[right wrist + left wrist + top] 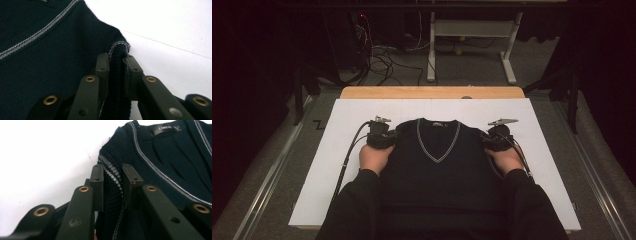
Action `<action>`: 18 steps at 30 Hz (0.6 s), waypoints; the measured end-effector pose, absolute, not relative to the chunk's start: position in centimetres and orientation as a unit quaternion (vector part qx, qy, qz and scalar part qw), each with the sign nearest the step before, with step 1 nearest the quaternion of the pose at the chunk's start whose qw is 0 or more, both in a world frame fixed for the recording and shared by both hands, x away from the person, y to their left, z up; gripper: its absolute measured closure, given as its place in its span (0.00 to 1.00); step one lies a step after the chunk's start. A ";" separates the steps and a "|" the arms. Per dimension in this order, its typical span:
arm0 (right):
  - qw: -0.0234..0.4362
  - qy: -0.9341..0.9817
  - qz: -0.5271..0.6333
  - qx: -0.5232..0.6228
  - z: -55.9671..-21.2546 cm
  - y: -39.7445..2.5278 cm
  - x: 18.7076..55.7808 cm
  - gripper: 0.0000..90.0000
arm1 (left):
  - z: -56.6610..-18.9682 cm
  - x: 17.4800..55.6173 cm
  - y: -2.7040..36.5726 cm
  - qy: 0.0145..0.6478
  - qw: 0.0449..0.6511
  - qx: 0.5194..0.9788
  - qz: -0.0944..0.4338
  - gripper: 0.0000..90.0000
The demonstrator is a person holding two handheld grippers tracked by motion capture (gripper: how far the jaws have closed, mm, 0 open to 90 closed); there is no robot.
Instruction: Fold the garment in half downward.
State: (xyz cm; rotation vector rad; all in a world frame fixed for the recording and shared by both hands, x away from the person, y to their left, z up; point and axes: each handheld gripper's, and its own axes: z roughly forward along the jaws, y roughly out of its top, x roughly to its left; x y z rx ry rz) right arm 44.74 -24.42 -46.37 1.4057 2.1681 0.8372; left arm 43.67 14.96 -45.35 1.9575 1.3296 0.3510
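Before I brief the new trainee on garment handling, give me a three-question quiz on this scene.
1. True or false: the left gripper has its jaws around the striped armhole edge of the navy vest.
2. What does the right gripper hold? A) the neck label B) the vest's armhole edge C) the hem
3. Fill in: the vest lies flat on a ___ board.

Key: 1 true; 2 B; 3 white.

Both forearms are reaching forward; left gripper (pixel 384 134) and right gripper (pixel 493 136) are clamping the vest's (pixel 437 170) shoulder edges.
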 end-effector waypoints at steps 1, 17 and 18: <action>0.211 0.780 0.301 0.506 -46.4 -24.4 44.7 0.87 | -45.2 43.6 15.0 0.516 0.367 0.761 0.138 0.77; 0.305 0.740 0.365 0.475 -40.2 -25.3 43.9 0.87 | -40.7 43.7 17.2 0.521 0.429 0.712 0.194 0.78; 0.315 0.738 0.368 0.470 -39.6 -25.3 43.8 0.87 | -40.2 43.7 17.3 0.520 0.433 0.709 0.200 0.78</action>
